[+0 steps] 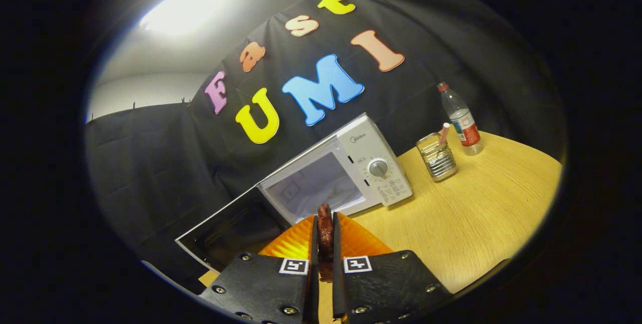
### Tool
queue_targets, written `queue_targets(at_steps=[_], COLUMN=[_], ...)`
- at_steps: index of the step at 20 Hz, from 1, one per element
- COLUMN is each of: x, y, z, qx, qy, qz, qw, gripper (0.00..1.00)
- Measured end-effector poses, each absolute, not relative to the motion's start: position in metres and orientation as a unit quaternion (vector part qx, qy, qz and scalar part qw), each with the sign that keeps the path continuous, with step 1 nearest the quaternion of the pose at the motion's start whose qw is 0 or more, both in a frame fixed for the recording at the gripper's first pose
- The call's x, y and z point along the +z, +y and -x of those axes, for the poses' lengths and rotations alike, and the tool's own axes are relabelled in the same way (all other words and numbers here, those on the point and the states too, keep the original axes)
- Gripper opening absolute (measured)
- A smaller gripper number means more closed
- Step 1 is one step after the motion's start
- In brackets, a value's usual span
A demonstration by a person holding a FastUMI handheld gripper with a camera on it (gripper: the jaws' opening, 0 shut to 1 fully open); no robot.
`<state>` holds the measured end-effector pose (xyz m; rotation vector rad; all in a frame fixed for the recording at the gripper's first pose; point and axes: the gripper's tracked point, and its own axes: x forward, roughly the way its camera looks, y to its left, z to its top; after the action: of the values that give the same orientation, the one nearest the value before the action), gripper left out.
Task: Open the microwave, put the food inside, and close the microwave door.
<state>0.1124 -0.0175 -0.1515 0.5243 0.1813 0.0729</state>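
The claw (325, 244) is pinched narrow on a dark, sausage-like piece of food (325, 228), held over an orange plate (361, 243) in front of the microwave (346, 171), whose door (225, 231) hangs open to the left. The food looks light, soft and maybe greasy, so I'd grip it mid-length, gently. A wire holder (437, 156) and water bottle (461, 121) stand well apart on the far right of the surface (476, 213), and nothing blocks the cavity.
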Motion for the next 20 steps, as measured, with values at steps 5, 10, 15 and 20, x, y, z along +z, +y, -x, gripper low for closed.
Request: queue_targets(at_steps=[5,10,15,20], x=[-0.135,-0.142,-0.174,-0.201], y=[0.024,0.066,0.086,0.089], z=[-0.168,-0.231,-0.3,-0.365], qx=[0.055,0.062,0.044,0.008], qy=[0.081,0.09,0.107,0.118], qz=[-0.235,-0.21,-0.174,-0.18], qw=[0.967,0.971,0.978,0.977], gripper=[0.11,0.11,0.11,0.11])
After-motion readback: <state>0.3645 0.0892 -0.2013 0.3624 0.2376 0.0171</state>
